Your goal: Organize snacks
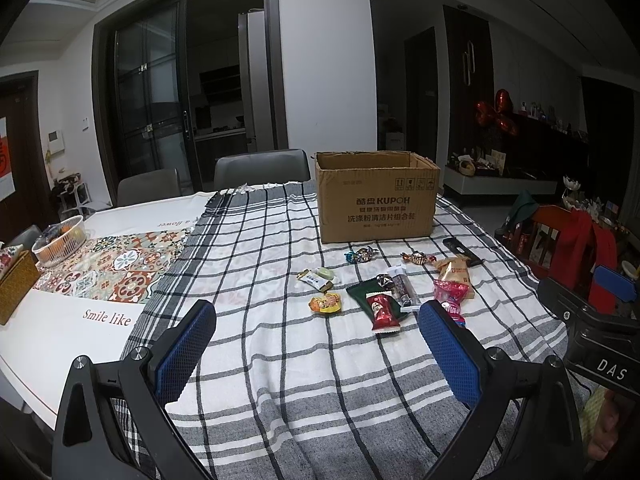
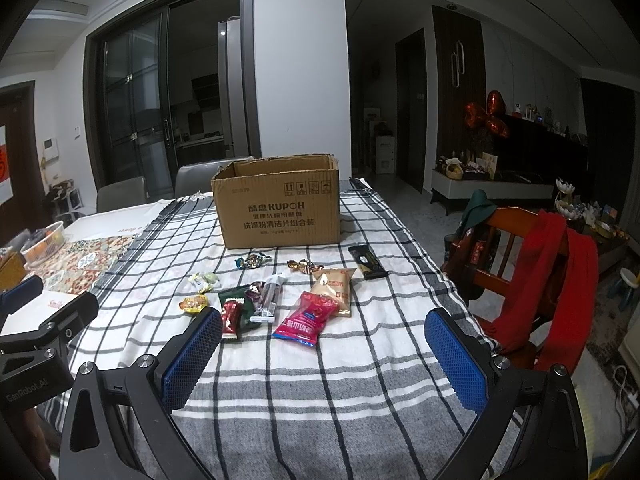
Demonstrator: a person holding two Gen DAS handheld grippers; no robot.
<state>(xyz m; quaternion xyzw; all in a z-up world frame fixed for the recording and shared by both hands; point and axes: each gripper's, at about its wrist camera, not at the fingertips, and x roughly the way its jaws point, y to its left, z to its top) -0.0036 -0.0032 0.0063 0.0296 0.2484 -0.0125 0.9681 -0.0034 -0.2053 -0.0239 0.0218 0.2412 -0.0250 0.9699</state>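
Note:
An open cardboard box (image 1: 376, 200) (image 2: 280, 212) stands at the far side of the plaid cloth. Several snacks lie in front of it: a pink packet (image 2: 308, 320) (image 1: 452, 300), a tan biscuit packet (image 2: 334, 288), a red candy packet (image 1: 383, 312) (image 2: 231, 318), a dark green packet (image 1: 370, 294), a black bar (image 2: 367, 262), wrapped candies (image 1: 362, 255) (image 2: 253, 260) and a yellow snack (image 1: 326, 304). My left gripper (image 1: 316, 346) is open and empty, near side of the snacks. My right gripper (image 2: 324, 354) is open and empty, just short of the pink packet.
A white basket (image 1: 60, 240) and a woven box (image 1: 14, 284) sit at the table's left. Grey chairs (image 1: 260, 168) stand behind the table. A wooden chair with a red scarf (image 2: 548, 276) stands at the right edge.

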